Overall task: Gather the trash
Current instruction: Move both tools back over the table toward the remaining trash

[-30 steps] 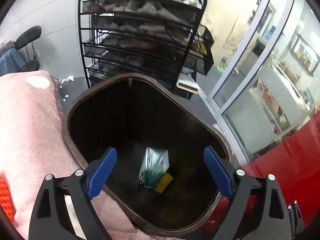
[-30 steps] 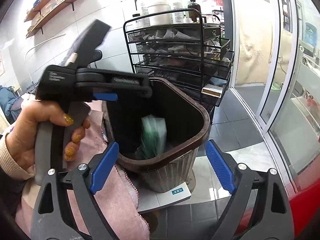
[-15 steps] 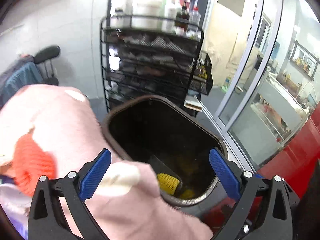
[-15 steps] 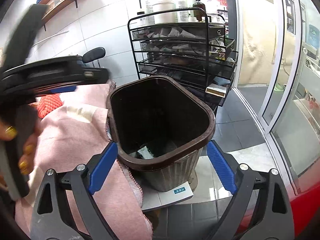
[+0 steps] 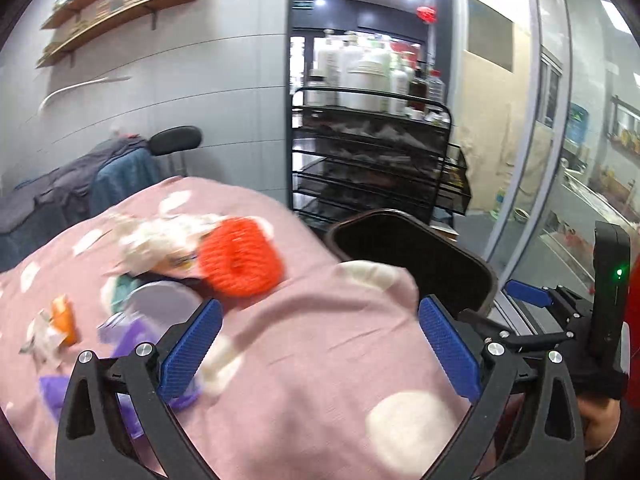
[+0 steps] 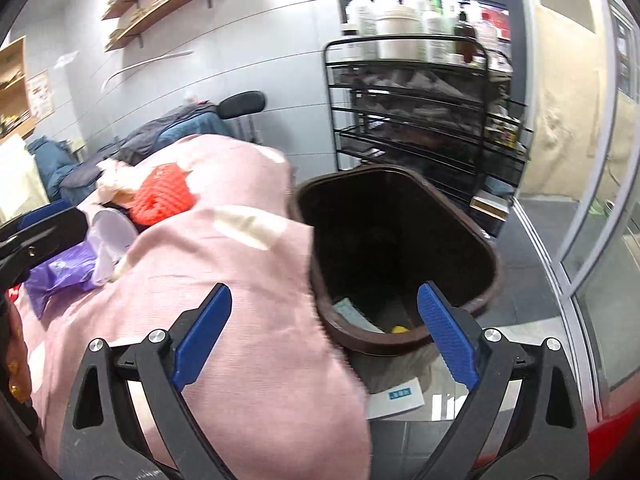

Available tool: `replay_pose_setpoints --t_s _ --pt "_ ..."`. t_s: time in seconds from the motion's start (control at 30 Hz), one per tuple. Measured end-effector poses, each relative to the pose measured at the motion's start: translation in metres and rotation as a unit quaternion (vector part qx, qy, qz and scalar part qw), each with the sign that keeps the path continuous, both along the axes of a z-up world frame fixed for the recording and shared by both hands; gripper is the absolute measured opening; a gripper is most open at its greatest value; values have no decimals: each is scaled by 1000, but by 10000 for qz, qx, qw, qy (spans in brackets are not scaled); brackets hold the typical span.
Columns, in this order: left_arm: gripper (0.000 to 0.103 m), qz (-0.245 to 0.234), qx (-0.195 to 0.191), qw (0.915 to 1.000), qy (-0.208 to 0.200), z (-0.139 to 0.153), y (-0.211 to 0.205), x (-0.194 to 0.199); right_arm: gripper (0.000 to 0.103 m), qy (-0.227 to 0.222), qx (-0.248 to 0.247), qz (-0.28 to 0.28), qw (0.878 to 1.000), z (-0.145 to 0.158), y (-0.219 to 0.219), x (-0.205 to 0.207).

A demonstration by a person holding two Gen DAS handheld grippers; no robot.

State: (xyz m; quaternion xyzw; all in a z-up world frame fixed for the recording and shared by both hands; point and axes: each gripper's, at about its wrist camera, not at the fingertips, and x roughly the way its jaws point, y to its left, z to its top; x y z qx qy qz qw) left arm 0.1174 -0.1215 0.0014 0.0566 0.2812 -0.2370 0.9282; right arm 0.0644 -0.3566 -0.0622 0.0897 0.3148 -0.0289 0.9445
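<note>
With a little rubbish lying in the dark brown plastic bin (image 6: 396, 248) beside the pink-covered worktop's (image 5: 304, 360) edge, both empty hand-held grippers, left (image 5: 320, 344) and right (image 6: 326, 334), are hovering jaws apart while the orange mesh piece (image 5: 240, 258) and purple plastic bag (image 6: 60, 272) are awaiting collection.

Trash bin (image 6: 400, 248): dark brown plastic, open-topped, upright, touching the edge of the pink cloth (image 6: 240, 300). Inside at the bottom: a pale green packet (image 6: 352, 314) and a small yellow piece (image 6: 398, 329). Remaining litter on the cloth: an orange mesh ball (image 5: 240, 258), crumpled white paper (image 5: 160, 240) just behind it, a purple plastic bag (image 6: 60, 270), a small orange wrapper (image 5: 66, 318). All are blurred.
</note>
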Motion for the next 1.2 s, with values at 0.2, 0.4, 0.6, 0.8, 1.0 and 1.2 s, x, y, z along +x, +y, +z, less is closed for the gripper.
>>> replay_pose_setpoints --t_s 0.2,0.4,0.6,0.8,1.0,1.2 --pt "98 656 10 9977 -172 3 60 -18 93 -22 0 429 9991 7 26 8" --pt "98 1256 59 9918 -249 -1 109 -24 93 -54 54 888 9960 14 56 19" --pt "98 1657 0 9862 43 -16 148 -15 94 13 177 1342 9908 17 84 35" --pt "98 1546 -203 9863 537 -35 170 -3 94 57 128 1638 9864 19 108 48" --pt "96 1153 -356 9901 721 -38 166 2 94 132 79 1738 9847 18 121 54" --pt "68 974 -277 9904 936 -49 160 4 94 241 42 1786 9836 17 125 62"
